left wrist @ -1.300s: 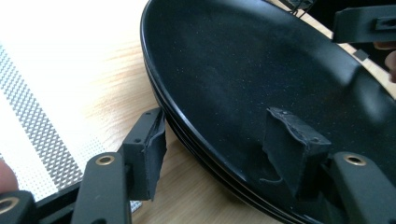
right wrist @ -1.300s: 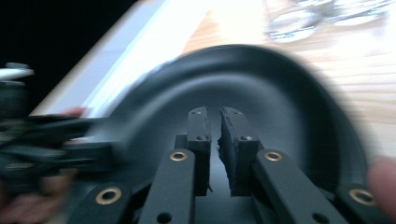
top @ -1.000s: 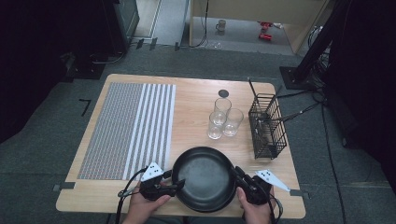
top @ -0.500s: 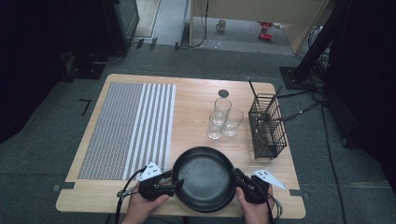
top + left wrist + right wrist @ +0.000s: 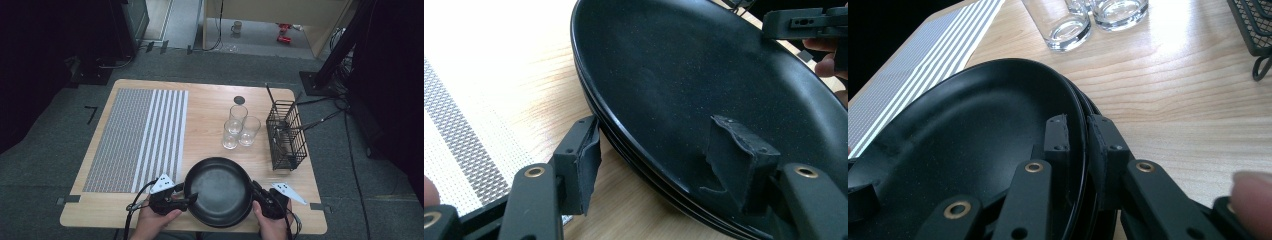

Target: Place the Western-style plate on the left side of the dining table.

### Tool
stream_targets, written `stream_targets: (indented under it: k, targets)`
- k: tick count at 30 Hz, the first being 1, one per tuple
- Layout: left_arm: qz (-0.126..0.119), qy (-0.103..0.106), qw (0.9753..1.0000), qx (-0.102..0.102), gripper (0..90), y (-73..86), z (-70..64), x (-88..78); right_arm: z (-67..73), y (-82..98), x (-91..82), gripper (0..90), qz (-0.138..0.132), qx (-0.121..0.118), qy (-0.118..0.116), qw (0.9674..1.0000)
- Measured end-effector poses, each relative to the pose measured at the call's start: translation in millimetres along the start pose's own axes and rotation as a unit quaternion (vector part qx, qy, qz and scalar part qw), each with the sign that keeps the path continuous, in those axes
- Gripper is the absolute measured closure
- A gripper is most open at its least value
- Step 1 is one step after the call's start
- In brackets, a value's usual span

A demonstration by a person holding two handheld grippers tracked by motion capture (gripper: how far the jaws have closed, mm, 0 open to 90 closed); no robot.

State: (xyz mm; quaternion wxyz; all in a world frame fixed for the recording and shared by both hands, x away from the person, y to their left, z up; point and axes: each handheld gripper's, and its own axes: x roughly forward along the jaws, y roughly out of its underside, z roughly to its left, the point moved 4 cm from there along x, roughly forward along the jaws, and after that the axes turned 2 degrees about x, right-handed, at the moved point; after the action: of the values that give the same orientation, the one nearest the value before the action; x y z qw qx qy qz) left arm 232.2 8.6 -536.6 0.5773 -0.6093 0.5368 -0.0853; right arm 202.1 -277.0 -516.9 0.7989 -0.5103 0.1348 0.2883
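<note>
black plate (image 5: 218, 192), R gripper (image 5: 1079, 145) fingers closing onto rim, L gripper (image 5: 659, 150) fingers wide astride opposite rim

Three cameras around the black plate (image 5: 218, 189)

I look down from above; my two gripper views face it closely from opposite rims, sharing its dark bowl.

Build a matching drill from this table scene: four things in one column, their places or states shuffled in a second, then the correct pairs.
Things:
1. black plates
2. three glasses
3. wire basket
4. striped mat

Places or states:
A. lies flat on the table's left half
B. stands at the right edge
C. clustered mid-table, empty
D. stacked at the near edge, rim between the right tongs

Pairs: 1-D, 2-C, 3-B, 4-A
</note>
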Motion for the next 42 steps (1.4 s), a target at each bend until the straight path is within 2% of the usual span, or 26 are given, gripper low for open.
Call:
stream_targets:
  k: [15,18,19,20,21,23,24,25,27,28,32,35,37,42]
  targets:
    - [0.001,-0.001,1.0000,0.002,38.7,-0.1,-0.6,0.2,1.3,0.8,-0.4,80.9,-0.002,-0.006,0.008,0.9999]
    - [-0.001,-0.009,0.9998,0.015,36.2,-0.2,-2.5,1.1,-1.2,-2.3,-1.6,80.1,0.005,-0.002,-0.008,1.0000]
    - [-0.001,-0.011,0.9998,0.018,35.3,-0.2,-2.8,1.1,-2.6,-4.8,-3.7,82.7,0.004,-0.001,-0.016,0.9999]
    - [-0.001,-0.011,0.9998,0.018,34.9,-0.1,-2.6,1.0,-3.0,-8.2,-7.0,83.1,0.002,0.009,-0.045,0.9989]
    - [-0.002,-0.009,0.9998,0.017,35.1,-0.3,-2.1,0.3,-3.1,-11.1,-10.5,83.2,0.002,0.022,-0.059,0.9980]
    - [-0.005,-0.008,0.9999,0.013,35.5,-0.6,-1.4,-0.4,-8.4,-15.1,-14.5,83.2,-0.011,0.009,-0.031,0.9994]
    - [-0.007,-0.007,0.9999,0.010,35.5,-1.1,-0.4,-1.2,-8.4,-15.1,-14.5,83.2,-0.011,0.009,-0.031,0.9994]
    - [-0.011,-0.002,0.9999,0.001,35.9,-1.8,1.4,-2.4,-17.0,-16.6,-15.9,83.4,-0.012,0.025,-0.027,0.9993]
    - [-0.017,0.004,0.9998,-0.005,36.9,-2.5,2.8,-4.2,-23.4,-16.6,-15.3,83.7,-0.004,0.044,-0.036,0.9984]
    - [-0.020,0.006,0.9998,-0.008,37.2,-2.9,3.1,-4.7,-24.9,-16.5,-14.8,83.9,-0.001,0.046,-0.042,0.9981]
    - [-0.030,0.014,0.9994,-0.013,38.9,-4.0,3.8,-7.5,-21.7,-14.5,-12.2,87.2,0.017,0.050,-0.065,0.9964]
    - [-0.032,0.018,0.9992,-0.016,40.0,-4.5,4.7,-8.3,-19.4,-12.2,-9.9,87.5,0.026,0.044,-0.070,0.9963]
    - [-0.034,0.028,0.9987,-0.027,40.8,-5.2,6.5,-9.7,-16.6,-9.8,-7.1,87.3,0.036,0.046,-0.078,0.9953]
    - [-0.033,0.043,0.9977,-0.041,41.7,-6.1,9.4,-11.1,-15.6,-8.8,-5.4,87.3,0.038,0.049,-0.083,0.9946]
